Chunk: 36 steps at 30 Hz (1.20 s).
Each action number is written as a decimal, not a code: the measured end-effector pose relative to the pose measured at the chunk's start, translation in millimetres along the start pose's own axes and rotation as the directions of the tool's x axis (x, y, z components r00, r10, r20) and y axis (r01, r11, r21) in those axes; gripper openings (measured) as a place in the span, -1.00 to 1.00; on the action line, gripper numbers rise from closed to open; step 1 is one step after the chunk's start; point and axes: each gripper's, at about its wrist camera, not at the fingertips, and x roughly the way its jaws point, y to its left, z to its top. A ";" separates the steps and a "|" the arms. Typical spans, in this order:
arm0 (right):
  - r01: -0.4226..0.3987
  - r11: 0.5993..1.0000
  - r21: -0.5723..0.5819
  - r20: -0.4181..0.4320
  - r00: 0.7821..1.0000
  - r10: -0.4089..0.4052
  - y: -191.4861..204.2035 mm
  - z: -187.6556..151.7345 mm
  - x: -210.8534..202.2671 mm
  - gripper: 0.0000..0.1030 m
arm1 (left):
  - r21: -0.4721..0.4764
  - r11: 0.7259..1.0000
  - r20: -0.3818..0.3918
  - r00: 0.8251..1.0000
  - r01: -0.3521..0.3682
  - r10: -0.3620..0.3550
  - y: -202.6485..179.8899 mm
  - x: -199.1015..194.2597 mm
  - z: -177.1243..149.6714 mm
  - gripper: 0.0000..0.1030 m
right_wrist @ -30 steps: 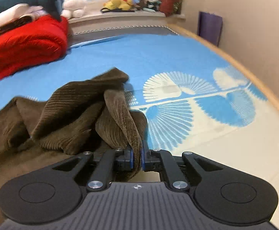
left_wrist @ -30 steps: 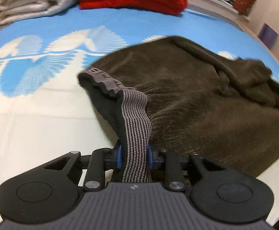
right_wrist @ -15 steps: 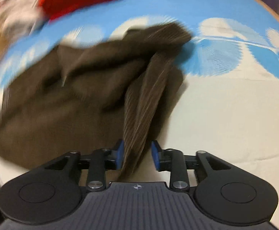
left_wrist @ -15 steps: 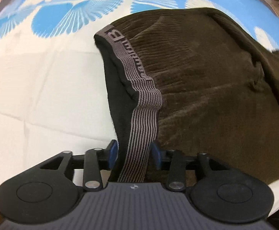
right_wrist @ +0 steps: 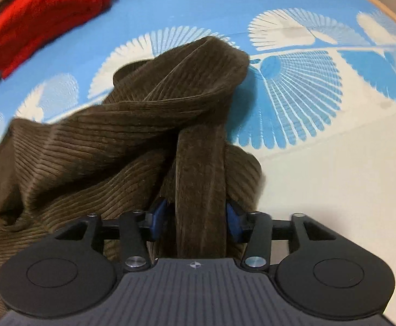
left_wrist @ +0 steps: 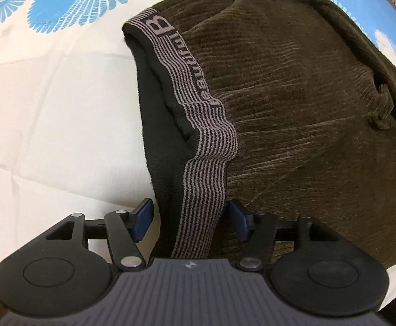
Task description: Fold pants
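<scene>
Left gripper (left_wrist: 188, 218), jaws just opening, straddles the striped elastic waistband (left_wrist: 198, 125) of brown corduroy pants (left_wrist: 293, 95) at twelve o'clock on the blue-and-white bedspread (left_wrist: 48, 95). Right gripper (right_wrist: 196, 220), just closing, brackets a leg fold (right_wrist: 200, 168); flatten creases before folding.

Dark brown ribbed corduroy pants (left_wrist: 293, 87) carry a grey-and-black striped waistband (left_wrist: 206, 146) with a black lining; beneath them the bedsheet (right_wrist: 320, 163) is cream with blue-and-white fan motifs; beyond the pants, a red blanket (right_wrist: 45, 13)
</scene>
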 end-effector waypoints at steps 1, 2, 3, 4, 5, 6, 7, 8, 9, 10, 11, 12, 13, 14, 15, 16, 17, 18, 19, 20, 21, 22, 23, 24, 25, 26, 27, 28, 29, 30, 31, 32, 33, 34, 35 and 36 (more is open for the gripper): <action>0.008 1.000 0.001 0.012 1.000 -0.008 1.4 2.2 -1.3 -0.71 | 0.013 1.000 -0.006 1.000 -0.002 0.002 -1.5 2.0 -1.3 0.27; 0.000 1.000 0.022 0.029 1.000 0.000 0.7 5.6 -3.9 -0.74 | 0.027 1.000 -0.007 1.000 -0.001 0.001 -5.6 10.2 -2.1 0.12; -0.016 0.999 0.048 0.051 0.999 0.014 -1.3 9.0 -8.8 -0.76 | 0.041 0.999 0.000 1.000 0.003 -0.003 -8.0 8.2 -1.1 0.00; -0.042 0.997 0.071 0.092 0.995 0.036 -4.2 12.4 -18.8 -0.77 | 0.055 0.999 0.011 1.000 0.000 -0.001 -10.8 6.2 -0.5 -0.12; -0.074 0.993 0.093 0.152 0.987 0.060 -7.8 16.1 -33.6 -0.77 | 0.070 0.997 0.021 1.000 -0.011 0.010 -13.0 4.7 -0.6 -0.26; -0.118 0.985 0.123 0.241 0.967 0.086 -14.5 19.2 -54.6 -0.78 | 0.077 0.997 0.034 0.999 -0.018 0.015 -14.0 1.2 0.1 -0.33; -0.164 0.974 0.158 0.347 0.933 0.101 -24.9 20.3 -79.8 -0.78 | 0.077 0.997 0.050 0.999 -0.019 0.015 -15.4 1.9 0.2 -0.40; -0.219 0.954 0.207 0.468 0.878 0.100 -41.3 17.6 -109.4 -0.78 | 0.075 0.997 0.070 0.997 -0.017 0.012 -16.4 -3.4 -0.6 -0.43; -0.244 0.937 0.251 0.549 0.833 0.070 -56.6 11.6 -131.9 -0.78 | 0.074 0.997 0.095 0.995 -0.016 0.009 -16.9 -9.2 -0.7 -0.44; -0.241 0.923 0.301 0.599 0.800 0.013 -72.5 3.2 -150.3 -0.78 | 0.079 0.997 0.111 0.994 -0.018 0.009 -18.7 -12.1 -2.5 -0.44; -0.207 0.903 0.376 0.609 0.790 -0.072 -90.4 -9.7 -163.1 -0.78 | 0.082 0.997 0.132 0.991 -0.007 -0.004 -20.2 -15.3 -4.2 -0.44; -0.158 0.886 0.435 0.574 0.807 -0.137 -104.1 -21.3 -166.0 -0.78 | 0.073 0.997 0.149 0.989 0.002 -0.013 -20.5 -19.6 -4.3 -0.44; -0.094 0.877 0.471 0.506 0.843 -0.181 -115.1 -30.9 -161.6 -0.78 | 0.071 0.997 0.155 0.988 -0.005 -0.006 -20.0 -18.1 -8.9 -0.45; -0.022 0.871 0.491 0.405 0.891 -0.206 -126.3 -41.8 -150.9 -0.79 | 0.079 0.997 0.152 0.988 -0.021 0.009 -20.2 -16.8 -13.3 -0.45; 0.048 0.857 0.514 0.289 0.930 -0.226 -138.2 -55.5 -137.8 -0.78 | 0.094 0.995 0.140 0.990 -0.037 0.024 -22.5 -13.9 -15.8 -0.45; 0.107 0.842 0.529 0.174 0.957 -0.231 -148.7 -70.0 -124.6 -0.78 | 0.108 0.993 0.126 0.991 -0.049 0.035 -23.6 -10.4 -23.8 -0.45; 0.149 0.839 0.524 0.070 0.974 -0.216 -156.6 -83.3 -111.2 -0.78 | 0.121 0.991 0.118 0.992 -0.062 0.048 -25.2 -10.7 -23.8 -0.45; 0.173 0.837 0.519 -0.008 0.980 -0.198 -162.6 -95.3 -100.7 -0.78 | 0.133 0.989 0.117 0.992 -0.070 0.054 -25.2 -10.6 -26.0 -0.44; 0.181 0.832 0.524 -0.075 0.983 -0.167 -170.2 -108.3 -91.0 -0.78 | 0.132 0.989 0.114 0.992 -0.073 0.058 -24.6 -11.1 -26.1 -0.44; 0.164 0.831 0.531 -0.117 0.986 -0.120 -176.4 -117.7 -83.5 -0.77 | 0.124 0.990 0.110 0.992 -0.072 0.058 -23.5 -13.0 -24.9 -0.43; 0.129 0.840 0.528 -0.135 0.989 -0.066 -181.9 -122.9 -78.7 -0.76 | 0.111 0.992 0.105 0.993 -0.066 0.054 -22.5 -14.2 -23.4 -0.42; 0.092 0.843 0.530 -0.124 0.992 -0.030 -187.7 -124.6 -78.5 -0.74 | 0.101 0.993 0.098 0.994 -0.062 0.052 -22.9 -13.6 -21.4 -0.38; 0.058 0.838 0.542 -0.093 0.996 -0.008 -193.4 -123.9 -81.4 -0.71 | 0.093 0.994 0.085 0.995 -0.062 0.054 -22.9 -11.9 -20.3 -0.29; 0.030 0.828 0.560 -0.061 0.998 0.005 -201.2 -123.5 -84.1 -0.67 | 0.089 0.994 0.070 0.996 -0.068 0.062 -23.7 -7.6 -20.9 -0.26; 0.006 0.808 0.588 -0.033 0.999 0.017 -211.1 -125.5 -86.2 -0.61 | 0.086 0.994 0.054 0.996 -0.073 0.068 -23.7 -5.6 -20.6 -0.19; -0.013 0.777 0.629 -0.011 1.000 0.026 -222.9 -126.3 -86.4 -0.54 | 0.081 0.994 0.042 0.997 -0.069 0.066 -23.3 -4.0 -19.6 -0.13; -0.015 0.743 0.669 -0.001 1.000 0.022 -235.8 -127.6 -83.1 -0.49 | 0.076 0.995 0.035 0.998 -0.060 0.057 -22.6 -1.6 -18.7 0.00; -0.014 0.705 0.709 0.002 1.000 0.018 -245.6 -130.6 -78.8 -0.48 | 0.071 0.996 0.024 0.999 -0.046 0.045 -21.8 3.6 -16.3 0.07; -0.016 0.662 0.749 0.001 1.000 0.024 -255.6 -133.5 -73.9 -0.45 | 0.070 0.997 0.014 0.999 -0.038 0.037 -20.7 7.4 -14.7 0.07; -0.016 0.634 0.773 -0.001 1.000 0.026 -262.4 -134.5 -68.9 -0.36 | 0.074 0.997 0.007 0.999 -0.035 0.035 -20.0 8.7 -14.2 0.07; -0.003 0.612 0.791 -0.006 1.000 0.013 -268.8 -136.4 -65.1 -0.20 | 0.079 0.996 0.006 0.999 -0.033 0.033 -20.1 13.3 -15.4 0.08; 0.018 0.597 0.802 -0.013 1.000 -0.013 -271.0 -137.0 -63.4 -0.14 | 0.087 0.996 0.006 0.999 -0.032 0.032 -20.2 14.9 -15.6 0.09; 0.031 0.585 0.811 -0.011 0.999 -0.038 -274.3 -136.5 -63.8 -0.06 | 0.095 0.995 0.007 1.000 -0.030 0.029 -20.5 19.1 -16.5 0.09; 0.032 0.571 0.820 -0.001 0.999 -0.054 -280.4 -135.1 -66.0 -0.05 | 0.104 0.994 0.009 1.000 -0.028 0.027 -20.8 20.8 -16.8 0.09; 0.031 0.554 0.832 0.015 0.997 -0.079 -285.3 -133.7 -69.9 -0.05 | 0.111 0.993 0.010 1.000 -0.027 0.026 -20.8 21.2 -17.6 0.09; 0.038 0.535 0.844 0.033 0.992 -0.122 -292.5 -133.9 -74.0 -0.03 | 0.117 0.993 0.010 1.000 -0.024 0.023 -20.1 21.3 -19.6 0.09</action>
